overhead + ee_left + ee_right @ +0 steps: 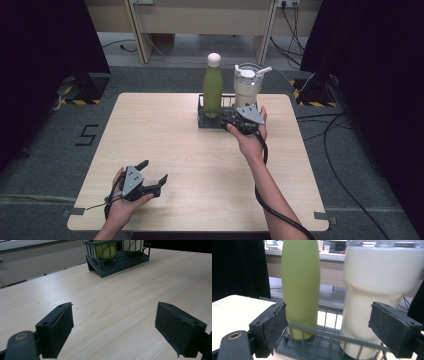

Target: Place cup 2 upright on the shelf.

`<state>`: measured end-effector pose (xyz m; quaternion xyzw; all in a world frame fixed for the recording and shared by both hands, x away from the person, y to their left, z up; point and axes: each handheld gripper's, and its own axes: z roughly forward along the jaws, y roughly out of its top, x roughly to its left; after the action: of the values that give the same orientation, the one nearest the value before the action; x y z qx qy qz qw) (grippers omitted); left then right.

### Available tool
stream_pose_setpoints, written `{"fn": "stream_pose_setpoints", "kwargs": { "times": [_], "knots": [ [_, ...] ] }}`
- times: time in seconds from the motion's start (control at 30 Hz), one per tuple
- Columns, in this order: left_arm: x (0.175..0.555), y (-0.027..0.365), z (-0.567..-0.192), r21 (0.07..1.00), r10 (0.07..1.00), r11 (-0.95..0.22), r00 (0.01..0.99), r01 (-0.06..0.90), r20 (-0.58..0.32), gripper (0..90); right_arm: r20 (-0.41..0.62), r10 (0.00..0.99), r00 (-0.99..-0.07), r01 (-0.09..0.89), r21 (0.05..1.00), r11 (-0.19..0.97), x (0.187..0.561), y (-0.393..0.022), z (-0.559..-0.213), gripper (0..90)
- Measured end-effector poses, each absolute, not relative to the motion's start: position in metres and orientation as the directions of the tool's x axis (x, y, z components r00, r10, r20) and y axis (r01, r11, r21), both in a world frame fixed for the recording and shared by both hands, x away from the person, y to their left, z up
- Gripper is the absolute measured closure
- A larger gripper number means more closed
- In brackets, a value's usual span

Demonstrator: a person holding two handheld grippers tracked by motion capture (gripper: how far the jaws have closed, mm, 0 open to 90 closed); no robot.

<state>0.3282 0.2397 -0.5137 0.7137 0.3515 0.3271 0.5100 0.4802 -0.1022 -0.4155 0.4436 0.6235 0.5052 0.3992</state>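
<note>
Upright green bottle (300, 287), long axis vertical, in rack (324, 343); right tongs (327, 327) apart, left tongs (113, 332) apart

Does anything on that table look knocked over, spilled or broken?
Nothing stands out. The green bottle and the cream tumbler both stand upright side by side in the dark wire basket, with no spill on the wooden table. The only wear I notice is the frayed pad on the right gripper.

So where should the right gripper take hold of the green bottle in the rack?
Probably the green bottle on its bare mid-body above the wire rack, from the near side. It stands upright; the cream tumbler crowds one flank, so the right gripper needs care there.
</note>
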Motion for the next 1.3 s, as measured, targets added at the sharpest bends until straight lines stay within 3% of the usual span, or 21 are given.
{"fn": "stream_pose_setpoints", "kwargs": {
  "times": [0.37, 1.3],
  "knots": [
    [0.328, 0.240, -0.514, 0.957, 0.839, -0.232, 0.534, 0.172, 0.107, 14.1, -0.036, 0.967, -0.252, 0.160, 0.984, 0.079, 0.446, -0.138, -0.430, 14.8],
    [0.329, 0.238, -0.515, 0.956, 0.841, -0.233, 0.530, 0.179, 0.105, 14.1, -0.042, 0.979, -0.201, 0.202, 0.976, 0.083, 0.394, -0.179, -0.466, 14.9]
  ]
}}
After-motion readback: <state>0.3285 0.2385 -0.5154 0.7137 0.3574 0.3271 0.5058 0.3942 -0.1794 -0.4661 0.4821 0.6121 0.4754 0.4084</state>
